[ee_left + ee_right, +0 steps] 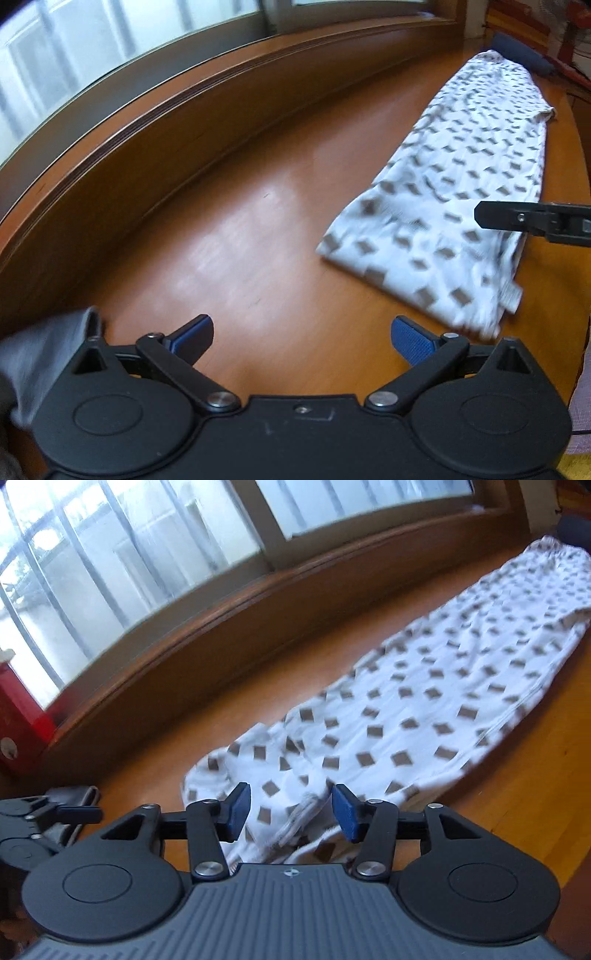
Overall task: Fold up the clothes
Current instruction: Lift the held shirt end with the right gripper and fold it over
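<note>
A white garment with brown diamond print [461, 184] lies folded into a long strip on the wooden surface [240, 240], running away toward the far right. My left gripper [303, 336] hovers open over bare wood, left of the garment's near end, with nothing between its blue pads. In the right wrist view the same garment [424, 716] stretches ahead. My right gripper [291, 810] stands open above its near end, pads apart and not pressing the cloth. One black finger of the right gripper [517, 219] reaches in over the garment's near right part.
A raised wooden ledge [147, 140] under a window [129, 554] borders the surface on the left. A dark blue object [517, 55] lies beyond the garment's far end. Grey cloth [37, 354] sits at the near left. A red object [14, 720] stands far left.
</note>
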A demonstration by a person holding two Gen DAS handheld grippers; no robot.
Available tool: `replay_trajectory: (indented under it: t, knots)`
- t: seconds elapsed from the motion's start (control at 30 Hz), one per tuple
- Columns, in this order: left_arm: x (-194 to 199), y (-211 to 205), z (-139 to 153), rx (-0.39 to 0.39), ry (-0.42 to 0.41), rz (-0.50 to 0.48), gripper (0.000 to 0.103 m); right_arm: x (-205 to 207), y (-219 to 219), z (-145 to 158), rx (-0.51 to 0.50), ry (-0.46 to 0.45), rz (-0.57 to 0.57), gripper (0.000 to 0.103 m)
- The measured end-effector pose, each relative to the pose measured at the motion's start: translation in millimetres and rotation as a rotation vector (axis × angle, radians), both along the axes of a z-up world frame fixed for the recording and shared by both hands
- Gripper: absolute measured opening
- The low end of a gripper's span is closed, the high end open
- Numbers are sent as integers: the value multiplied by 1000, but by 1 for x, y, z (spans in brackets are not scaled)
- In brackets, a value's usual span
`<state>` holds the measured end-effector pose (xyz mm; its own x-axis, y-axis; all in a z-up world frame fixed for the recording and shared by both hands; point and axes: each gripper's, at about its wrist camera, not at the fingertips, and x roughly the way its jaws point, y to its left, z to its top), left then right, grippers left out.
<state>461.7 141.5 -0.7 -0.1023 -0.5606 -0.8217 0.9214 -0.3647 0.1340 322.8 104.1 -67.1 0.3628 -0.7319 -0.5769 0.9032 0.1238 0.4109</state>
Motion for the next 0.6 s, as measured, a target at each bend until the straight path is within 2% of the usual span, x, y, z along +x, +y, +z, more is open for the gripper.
replay_trajectory:
  t: [0.13, 0.2, 0.3, 0.43, 0.6]
  knots:
    - [-13, -8, -5, 5, 2, -17, 103, 6, 13, 10, -73, 62, 32, 53]
    - [-17, -12, -9, 15, 6, -29, 103, 14, 18, 10, -102, 135, 51, 53]
    - [-21, -14, -14, 18, -1, -59, 103, 29, 14, -4, -57, 255, 20, 53]
    - [-14, -9, -14, -4, 81, -167, 103, 24, 20, -13, -10, 210, -66, 52]
    - [-12, -7, -18, -42, 156, -301, 103, 28, 30, -11, -9, 175, -150, 53]
